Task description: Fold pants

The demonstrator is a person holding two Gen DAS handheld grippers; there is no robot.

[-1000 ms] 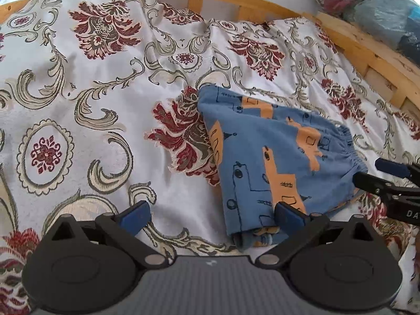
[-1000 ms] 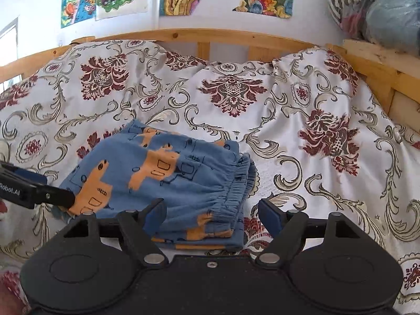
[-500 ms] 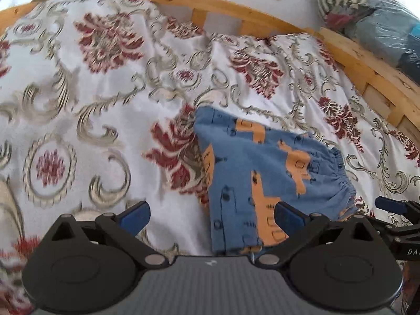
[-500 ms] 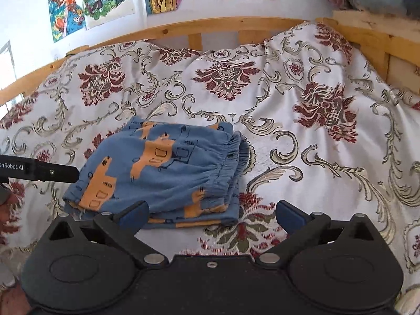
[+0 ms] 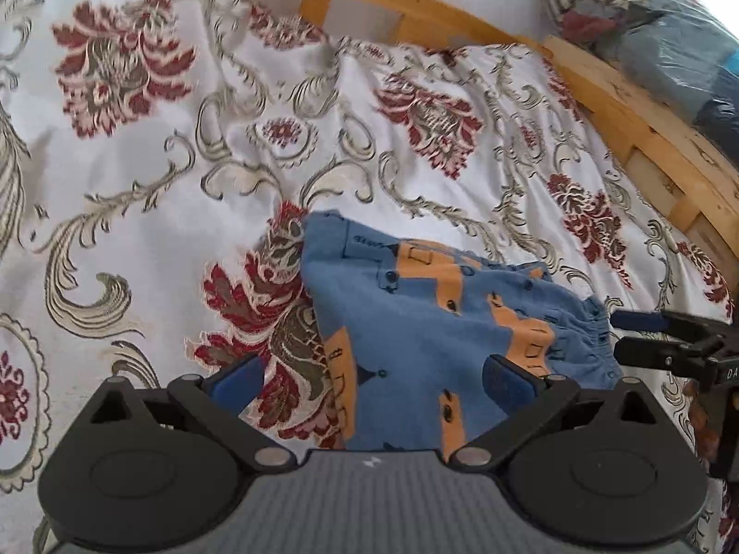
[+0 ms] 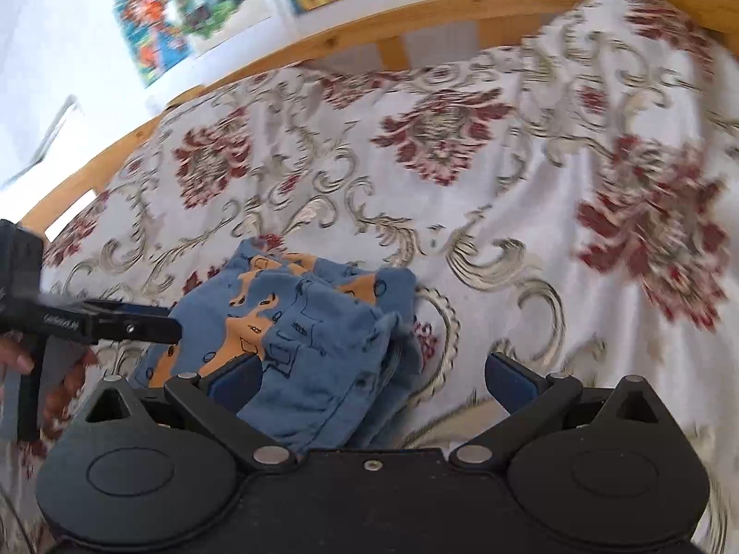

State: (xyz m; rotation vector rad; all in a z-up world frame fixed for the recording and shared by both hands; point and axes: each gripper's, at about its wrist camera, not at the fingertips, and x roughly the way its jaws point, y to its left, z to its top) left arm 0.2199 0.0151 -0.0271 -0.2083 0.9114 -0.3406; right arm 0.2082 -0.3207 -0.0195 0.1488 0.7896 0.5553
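Blue cotton pants (image 5: 415, 323) (orange prints) lie folded on brocade bedspread (image 5: 138, 161).

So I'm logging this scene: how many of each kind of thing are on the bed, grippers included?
Pants: 1
Bedspread: 1
Grippers: 2, left gripper and right gripper, both open
Total: 4

Left gripper (image 5: 372, 381) and right gripper (image 6: 372, 376), both with jaws spread wide, empty.
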